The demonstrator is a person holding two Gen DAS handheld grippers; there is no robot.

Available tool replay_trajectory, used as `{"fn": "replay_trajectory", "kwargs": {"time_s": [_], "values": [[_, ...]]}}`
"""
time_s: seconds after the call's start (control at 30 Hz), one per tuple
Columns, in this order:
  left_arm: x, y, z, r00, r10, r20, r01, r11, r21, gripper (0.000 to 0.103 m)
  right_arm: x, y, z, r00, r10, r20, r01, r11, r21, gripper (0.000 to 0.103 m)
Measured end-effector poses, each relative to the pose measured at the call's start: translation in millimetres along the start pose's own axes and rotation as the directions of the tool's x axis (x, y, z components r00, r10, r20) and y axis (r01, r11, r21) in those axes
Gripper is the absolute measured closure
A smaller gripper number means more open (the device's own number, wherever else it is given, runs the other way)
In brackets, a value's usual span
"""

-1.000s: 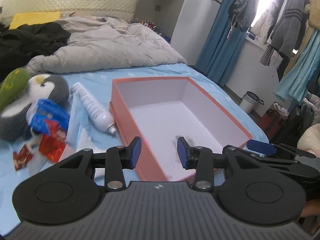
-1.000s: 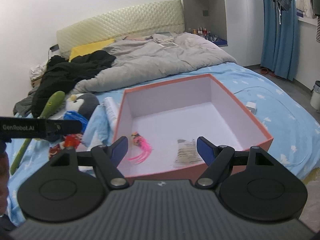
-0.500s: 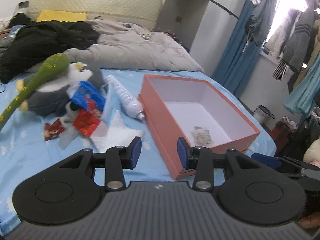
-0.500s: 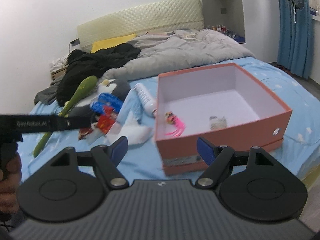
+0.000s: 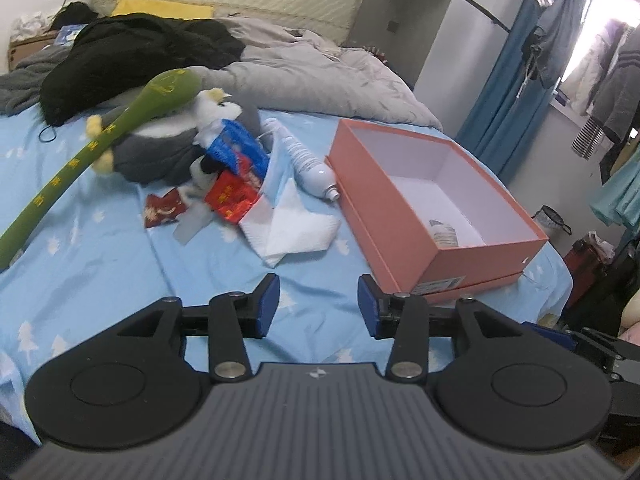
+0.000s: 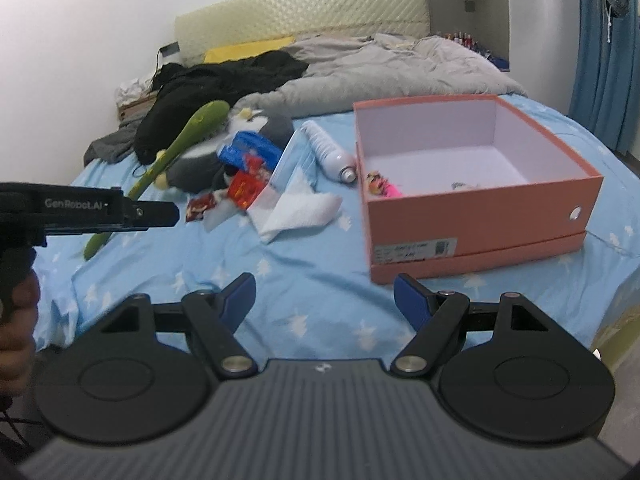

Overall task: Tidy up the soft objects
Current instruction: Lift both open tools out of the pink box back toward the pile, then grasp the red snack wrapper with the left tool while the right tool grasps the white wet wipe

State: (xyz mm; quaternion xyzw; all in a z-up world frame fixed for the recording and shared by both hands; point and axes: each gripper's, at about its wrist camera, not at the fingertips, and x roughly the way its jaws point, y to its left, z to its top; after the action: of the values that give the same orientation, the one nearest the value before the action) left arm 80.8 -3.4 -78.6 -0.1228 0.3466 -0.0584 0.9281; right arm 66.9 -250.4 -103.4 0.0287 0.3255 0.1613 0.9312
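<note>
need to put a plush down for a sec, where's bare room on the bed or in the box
Bare sheet lies open between both grippers and the white tissue, left of the orange box. The box floor's back half is free. It is crowded around the penguin plush, wrappers and white bottle.

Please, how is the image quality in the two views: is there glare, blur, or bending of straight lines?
Left wrist view: the window at upper right is blown out white; the bed and the orange box are fairly sharp. Right wrist view: softer, slightly blurred, with even light and no glare. Both views: fisheye bending toward the edges.
</note>
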Motion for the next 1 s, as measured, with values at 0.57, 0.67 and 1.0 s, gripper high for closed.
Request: {"fn": "replay_trajectory", "kwargs": {"time_s": [0.57,0.67,1.0], "values": [[42,47,-3,0.997,0.044,-0.057,-0.047,0.997,-0.063,0.051,44,20,2,0.999,0.030,-0.038,-0.030,1.000,-0.008,0.025],[58,57,0,0.996,0.059,-0.067,-0.064,0.995,-0.075,0.051,56,25,5,0.998,0.046,-0.038,-0.047,0.999,-0.020,0.025],[106,91,17,0.991,0.114,-0.073,-0.120,0.989,-0.085,0.051,113,33,16,0.995,0.068,-0.071,-0.072,0.996,-0.054,0.025]]}}
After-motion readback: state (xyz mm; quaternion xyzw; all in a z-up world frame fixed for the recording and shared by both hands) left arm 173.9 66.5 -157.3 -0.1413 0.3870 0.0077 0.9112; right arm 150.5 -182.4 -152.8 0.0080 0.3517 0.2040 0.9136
